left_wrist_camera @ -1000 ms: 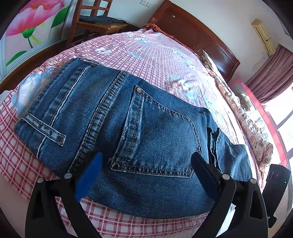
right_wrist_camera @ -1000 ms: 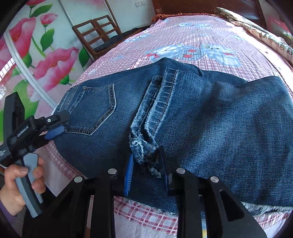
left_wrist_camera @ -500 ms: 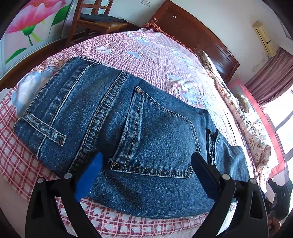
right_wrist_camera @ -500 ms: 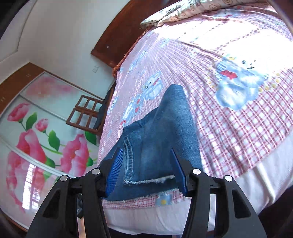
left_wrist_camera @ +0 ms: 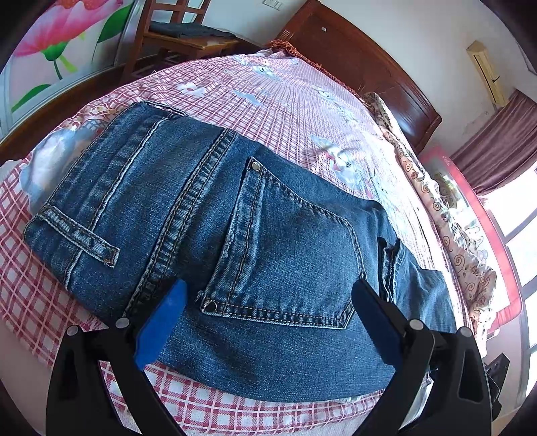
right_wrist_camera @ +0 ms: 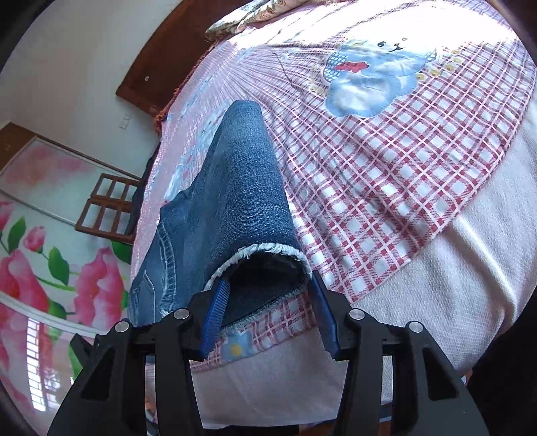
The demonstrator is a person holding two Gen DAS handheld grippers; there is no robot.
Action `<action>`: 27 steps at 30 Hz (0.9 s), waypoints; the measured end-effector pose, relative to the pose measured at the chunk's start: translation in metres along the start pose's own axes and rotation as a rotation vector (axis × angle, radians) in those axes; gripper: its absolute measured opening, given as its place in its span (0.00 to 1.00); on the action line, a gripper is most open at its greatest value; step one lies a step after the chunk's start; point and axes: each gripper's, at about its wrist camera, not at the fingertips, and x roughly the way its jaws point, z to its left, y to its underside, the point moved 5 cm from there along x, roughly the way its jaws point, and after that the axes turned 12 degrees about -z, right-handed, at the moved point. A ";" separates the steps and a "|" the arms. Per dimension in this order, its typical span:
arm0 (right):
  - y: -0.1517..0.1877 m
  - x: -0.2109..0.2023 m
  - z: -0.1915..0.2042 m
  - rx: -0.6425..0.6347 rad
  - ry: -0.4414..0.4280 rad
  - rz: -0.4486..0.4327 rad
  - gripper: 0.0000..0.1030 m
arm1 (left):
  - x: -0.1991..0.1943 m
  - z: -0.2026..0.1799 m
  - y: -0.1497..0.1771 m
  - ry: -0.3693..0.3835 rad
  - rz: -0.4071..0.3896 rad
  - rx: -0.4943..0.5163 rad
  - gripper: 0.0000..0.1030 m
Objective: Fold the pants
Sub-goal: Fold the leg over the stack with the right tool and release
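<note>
The blue jeans (left_wrist_camera: 214, 231) lie folded on the bed, back pocket (left_wrist_camera: 292, 255) up. My left gripper (left_wrist_camera: 268, 322) is open and empty, its blue pads either side of the pocket's lower edge, just above the denim. In the right wrist view the folded jeans (right_wrist_camera: 241, 187) show end-on, with a frayed white hem (right_wrist_camera: 265, 250) facing me. My right gripper (right_wrist_camera: 268, 315) is open, its fingers (right_wrist_camera: 214, 312) either side of that hem end at the bed's edge, not closed on it.
The bed carries a pink checked sheet (left_wrist_camera: 302, 100) with cartoon prints (right_wrist_camera: 376, 73). A dark wooden headboard (left_wrist_camera: 362, 57) stands at the far end. A wooden chair (left_wrist_camera: 181, 30) stands beside the bed, by a flowered wall panel (right_wrist_camera: 40, 268). A patterned pillow (left_wrist_camera: 463, 241) lies along the right.
My right gripper let go of the frayed leg hem, opened, and swung round to the right end of the folded jeans. My left gripper stayed open over the pocket.
</note>
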 end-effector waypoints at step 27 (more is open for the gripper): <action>-0.016 -0.008 -0.002 -0.765 0.534 -0.098 0.59 | 0.003 0.002 -0.003 0.024 0.017 -0.009 0.97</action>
